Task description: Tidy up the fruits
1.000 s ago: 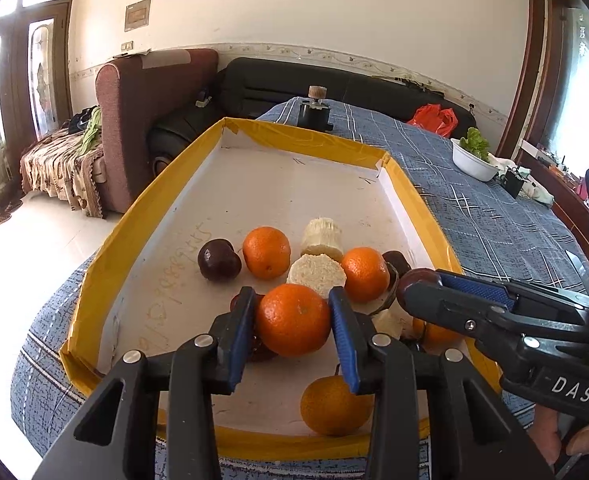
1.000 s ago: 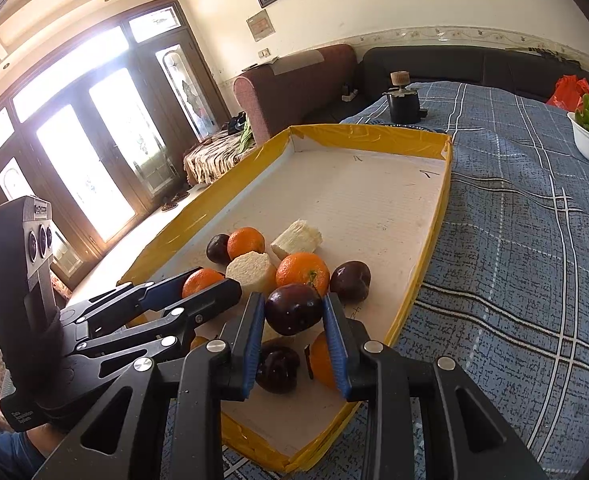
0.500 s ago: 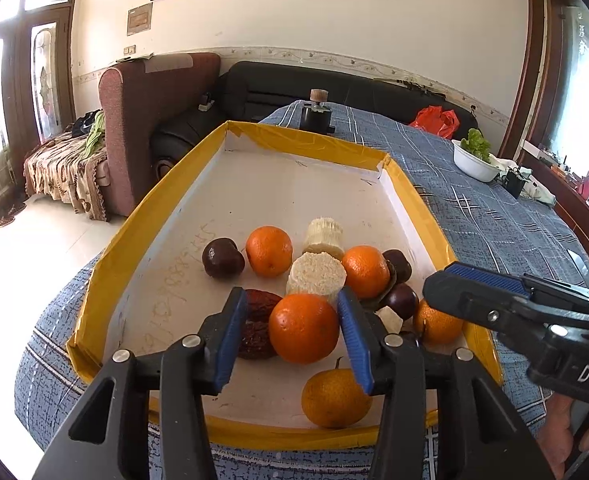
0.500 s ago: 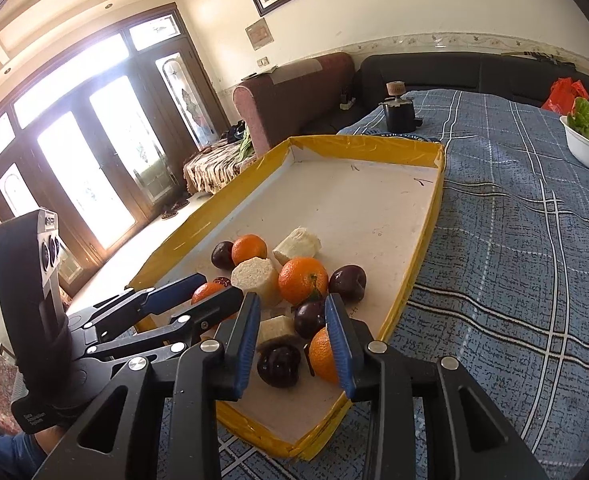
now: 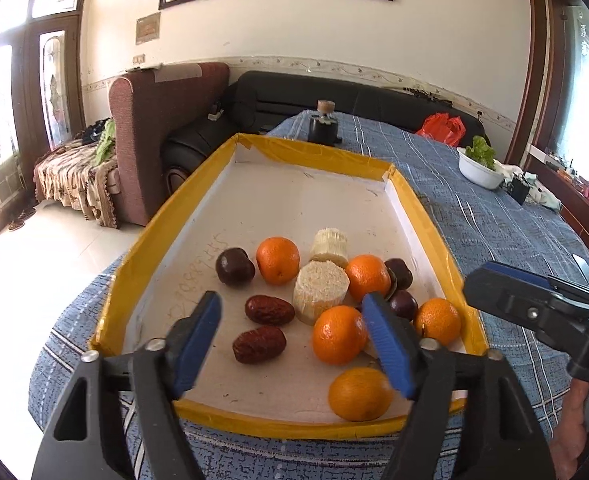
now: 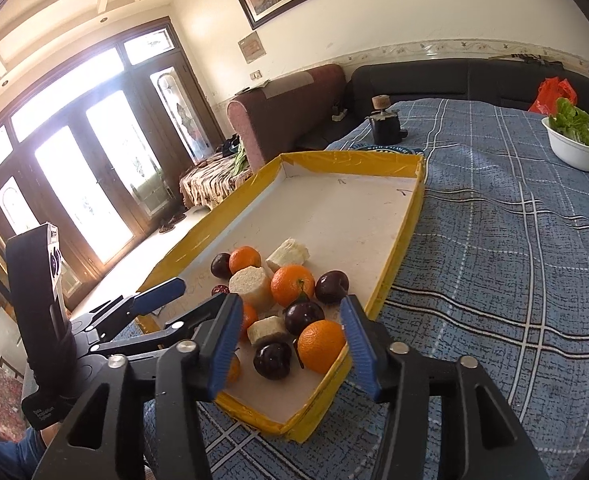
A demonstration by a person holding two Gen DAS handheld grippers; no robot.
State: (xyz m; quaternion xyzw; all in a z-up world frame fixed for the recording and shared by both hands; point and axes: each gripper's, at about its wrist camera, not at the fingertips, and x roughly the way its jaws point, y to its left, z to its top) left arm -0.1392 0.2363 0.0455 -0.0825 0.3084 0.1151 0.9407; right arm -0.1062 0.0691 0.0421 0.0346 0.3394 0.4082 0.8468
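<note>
Right now my left gripper [image 5: 294, 344] hangs over the near end of the yellow-edged tray [image 5: 142, 248], its blue pads spreading apart and gripping nothing; between them I see two red dates [image 5: 268, 328] lying on the white floor and an orange [image 5: 339, 334] sitting just inside the right pad, which does not seem to press on it. Another orange [image 5: 360, 394] lies nearer me, beside the tray's front rim. Further in, a dark plum [image 5: 235, 267], an orange [image 5: 277, 260] and two pale cut cylinders [image 5: 321, 292] cluster together, with one more orange [image 5: 368, 277] and two more plums [image 5: 400, 288] to their right and an orange [image 5: 438, 321] near the right wall. My right gripper [image 6: 290, 354] hovers at the tray's near right corner, its jaws also widening and empty; framed between the pads lie a plum [image 6: 272, 360], an orange [image 6: 320, 345], a pale chunk [image 6: 268, 330] and another plum [image 6: 304, 317], all resting on the tray floor, none pinched. The tray sits on a blue plaid tablecloth [image 6: 494, 280], with a white bowl of greens [image 6: 574, 144] far off to the right and a small dark jar [image 6: 384, 122] beyond the tray's far end.
</note>
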